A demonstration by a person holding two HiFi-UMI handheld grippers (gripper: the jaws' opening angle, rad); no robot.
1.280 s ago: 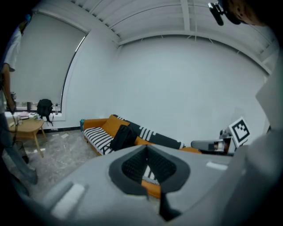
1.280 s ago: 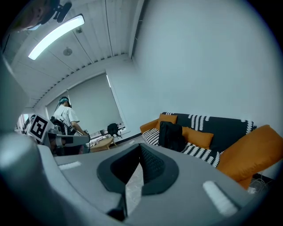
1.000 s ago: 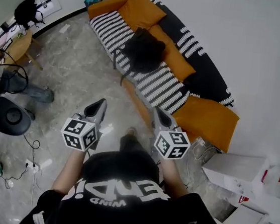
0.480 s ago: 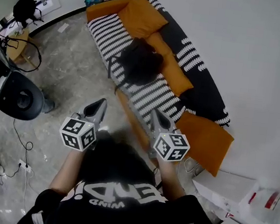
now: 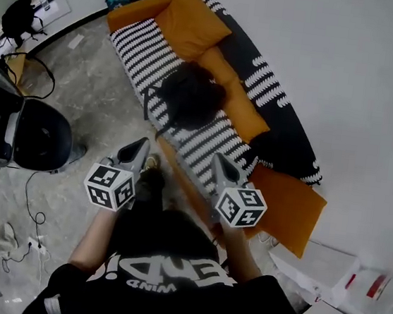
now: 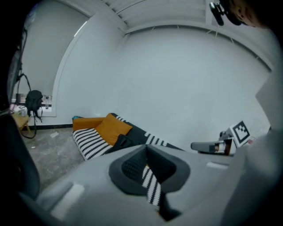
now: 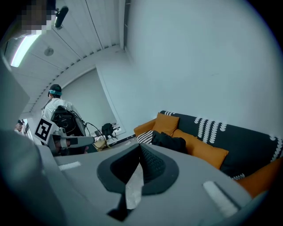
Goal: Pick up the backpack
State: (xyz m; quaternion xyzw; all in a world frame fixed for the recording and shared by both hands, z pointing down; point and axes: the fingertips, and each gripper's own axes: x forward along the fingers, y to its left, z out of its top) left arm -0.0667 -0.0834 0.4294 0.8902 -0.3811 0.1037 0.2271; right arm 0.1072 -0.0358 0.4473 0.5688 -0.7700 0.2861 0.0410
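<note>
Your left gripper [image 5: 139, 151] and right gripper [image 5: 222, 164] both have their jaws pressed together with nothing between them; each gripper view shows only a thin sliver of the room through the closed jaws.

The black backpack [image 5: 190, 95] lies on the striped seat of the sofa [image 5: 143, 39], against the middle orange cushion; it is ahead of both grippers and well apart from them.

Only the head view shows you the black chair [image 5: 36, 139] at your left, the cables [image 5: 35, 200] on the floor and the white boxes [image 5: 329, 265] at your right; only the right gripper view shows a second person [image 7: 57, 108] in white across the room, and a ceiling light [image 7: 22, 48]; only the left gripper view shows a dark bag [image 6: 33, 102] hanging against the far wall.

The floor [image 5: 99, 84] is grey, marbled stone; the wall [image 5: 348, 79] behind the sofa is plain white.

By count: one backpack, one sofa, three orange cushions [image 5: 192, 18], two grippers, two marker cubes [image 5: 111, 186], one on each gripper.
</note>
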